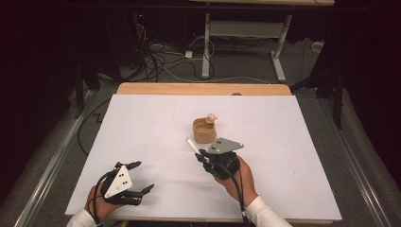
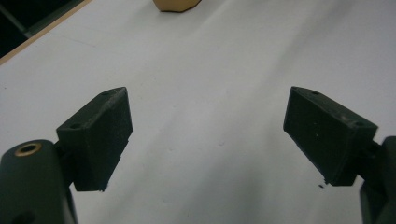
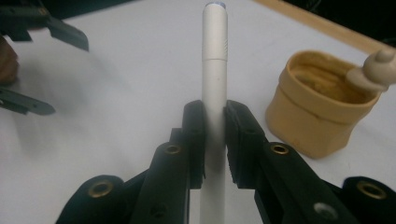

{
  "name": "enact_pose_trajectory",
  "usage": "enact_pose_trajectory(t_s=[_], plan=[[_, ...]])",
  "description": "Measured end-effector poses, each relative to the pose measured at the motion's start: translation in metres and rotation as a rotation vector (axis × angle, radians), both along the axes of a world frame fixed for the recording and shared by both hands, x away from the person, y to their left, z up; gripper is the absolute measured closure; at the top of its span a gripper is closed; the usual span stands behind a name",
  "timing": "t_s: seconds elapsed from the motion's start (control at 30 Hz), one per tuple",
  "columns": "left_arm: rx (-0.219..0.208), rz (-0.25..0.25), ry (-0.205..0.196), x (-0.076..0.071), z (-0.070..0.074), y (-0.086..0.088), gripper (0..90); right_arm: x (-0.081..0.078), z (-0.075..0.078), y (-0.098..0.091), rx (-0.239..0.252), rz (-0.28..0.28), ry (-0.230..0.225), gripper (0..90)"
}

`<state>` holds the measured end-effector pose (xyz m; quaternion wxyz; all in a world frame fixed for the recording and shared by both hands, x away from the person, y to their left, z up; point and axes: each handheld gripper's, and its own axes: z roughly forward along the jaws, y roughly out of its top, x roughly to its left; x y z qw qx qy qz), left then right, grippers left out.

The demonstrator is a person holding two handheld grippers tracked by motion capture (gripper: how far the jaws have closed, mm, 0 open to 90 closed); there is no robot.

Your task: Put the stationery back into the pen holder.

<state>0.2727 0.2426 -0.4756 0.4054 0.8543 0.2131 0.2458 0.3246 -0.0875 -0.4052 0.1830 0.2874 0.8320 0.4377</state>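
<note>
while the left gripper is kept low over the near left part of the white board, its jaws are spread wide with nothing between them — in the left gripper view the two black pads are seen well apart, with bare white surface between them. the right gripper is seen right of centre in the high view, just in front of the tan cup, and its jaws are clenched on a white pen. in the right gripper view the pen is gripped partway along its barrel, pressed on both sides by the pads, and its capped end is pointed away from the hand, past the jaw tips. in the high view the free end of the pen is seen slanting up and to the left, near the cup's left side but apart from it. the cup is stood upright on the board, open at the top, and a small rounded wooden figure is perched at its rim. beyond the board a strip of wooden table edge is visible — past it, cables on the floor.
</note>
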Motion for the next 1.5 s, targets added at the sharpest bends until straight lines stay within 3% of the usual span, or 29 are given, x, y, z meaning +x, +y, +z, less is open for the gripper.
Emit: enact_pose_trajectory(t_s=[0.13, 0.3, 0.77, 1.03, 1.5], plan=[[0.0, 0.0, 0.001, 0.0, 0.0, 0.0, 14.6, 0.002, 0.001, -0.007, 0.036, -0.01, -0.025, 78.8], [0.003, 0.002, 0.001, 0.001, 0.0, 0.0, 14.6, 0.007, 0.007, -0.015, 0.076, -0.008, -0.094, 78.8], [0.003, 0.004, 0.002, 0.001, -0.001, 0.0, 14.6, 0.03, 0.024, -0.026, 0.143, -0.03, -0.198, 78.8], [-0.001, 0.005, 0.003, 0.001, -0.001, 0.0, 14.6, 0.046, 0.035, -0.027, 0.193, -0.043, -0.232, 78.8], [-0.009, 0.008, 0.008, 0.002, -0.001, 0.001, 14.6, 0.082, 0.036, -0.019, 0.266, -0.065, -0.277, 78.8]])
